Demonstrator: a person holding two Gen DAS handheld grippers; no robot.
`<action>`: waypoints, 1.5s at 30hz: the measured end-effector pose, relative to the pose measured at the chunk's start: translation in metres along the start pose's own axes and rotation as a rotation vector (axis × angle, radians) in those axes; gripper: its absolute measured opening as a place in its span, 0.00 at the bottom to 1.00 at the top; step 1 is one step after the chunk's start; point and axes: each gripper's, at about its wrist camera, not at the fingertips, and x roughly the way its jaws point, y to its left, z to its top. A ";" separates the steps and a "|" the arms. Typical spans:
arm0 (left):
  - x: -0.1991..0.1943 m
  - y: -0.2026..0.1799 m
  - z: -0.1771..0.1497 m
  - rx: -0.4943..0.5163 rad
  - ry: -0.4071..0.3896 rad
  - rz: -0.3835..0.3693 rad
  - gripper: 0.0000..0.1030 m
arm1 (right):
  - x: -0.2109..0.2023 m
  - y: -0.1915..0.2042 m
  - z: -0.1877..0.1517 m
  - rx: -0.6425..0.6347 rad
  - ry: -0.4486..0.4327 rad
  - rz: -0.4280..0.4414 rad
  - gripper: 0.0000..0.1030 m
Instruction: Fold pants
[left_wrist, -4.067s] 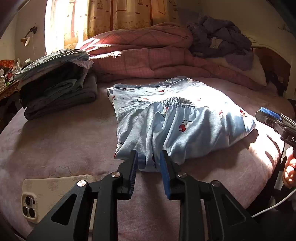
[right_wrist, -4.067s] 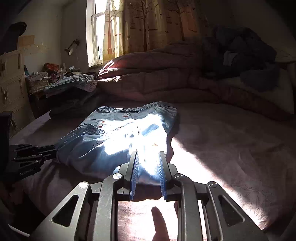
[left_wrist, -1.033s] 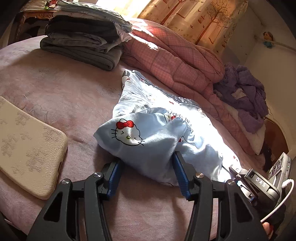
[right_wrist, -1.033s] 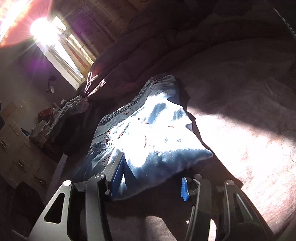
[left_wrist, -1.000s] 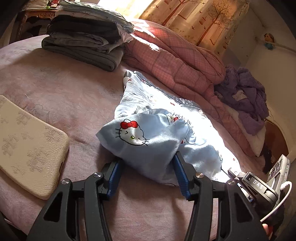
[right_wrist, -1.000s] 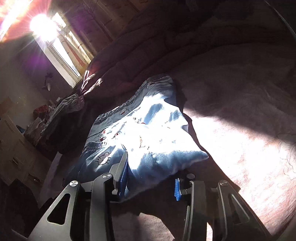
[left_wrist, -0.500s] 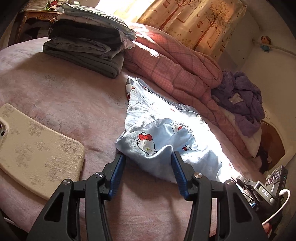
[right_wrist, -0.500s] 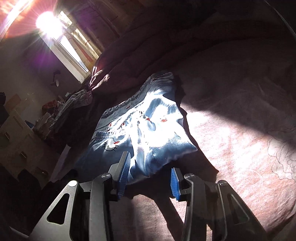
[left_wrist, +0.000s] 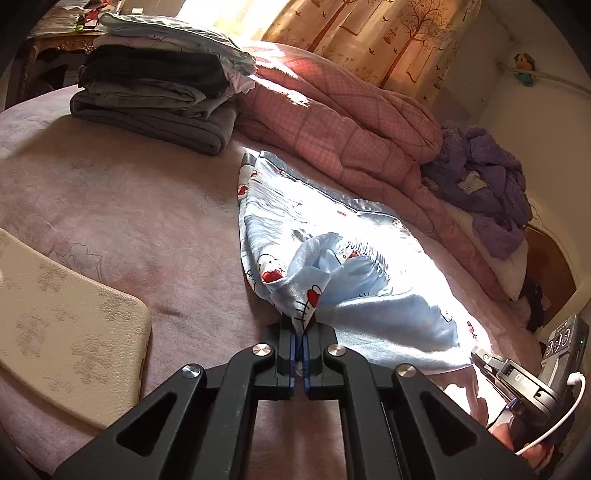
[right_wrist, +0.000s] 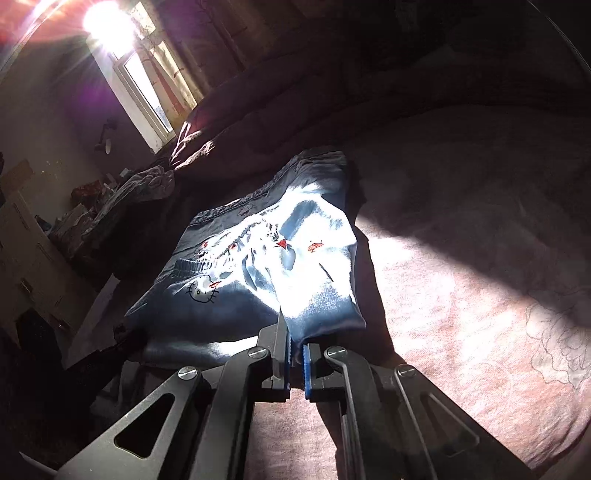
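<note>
The light blue cartoon-cat print pants (left_wrist: 332, 236) lie partly folded on the pink bed (left_wrist: 129, 206). My left gripper (left_wrist: 299, 332) is shut on the near left corner of the pants, bunching the cloth upward. My right gripper (right_wrist: 295, 350) is shut on the near right corner of the pants (right_wrist: 295, 258), which lie in a bright sun patch. The right gripper also shows at the lower right of the left wrist view (left_wrist: 480, 360), at the pants' edge.
A stack of folded grey clothes (left_wrist: 159, 92) sits at the back left. A pink quilt (left_wrist: 351, 122) and purple clothes (left_wrist: 480, 173) lie along the back. A beige-cased phone (left_wrist: 62, 325) lies near left. The bed's edge is close in front.
Both grippers were open around the pants' near corners half a second ago; both have closed on the cloth, and the left corner is now bunched up.
</note>
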 end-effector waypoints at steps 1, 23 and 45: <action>-0.005 -0.002 0.001 0.006 -0.003 -0.008 0.02 | -0.006 0.002 0.000 -0.014 -0.019 -0.003 0.03; -0.060 -0.026 0.014 0.032 -0.026 0.051 0.04 | -0.094 0.027 -0.002 0.037 -0.082 0.052 0.03; 0.062 -0.004 0.098 -0.013 0.162 0.166 0.04 | 0.067 0.024 0.100 0.112 0.170 -0.014 0.03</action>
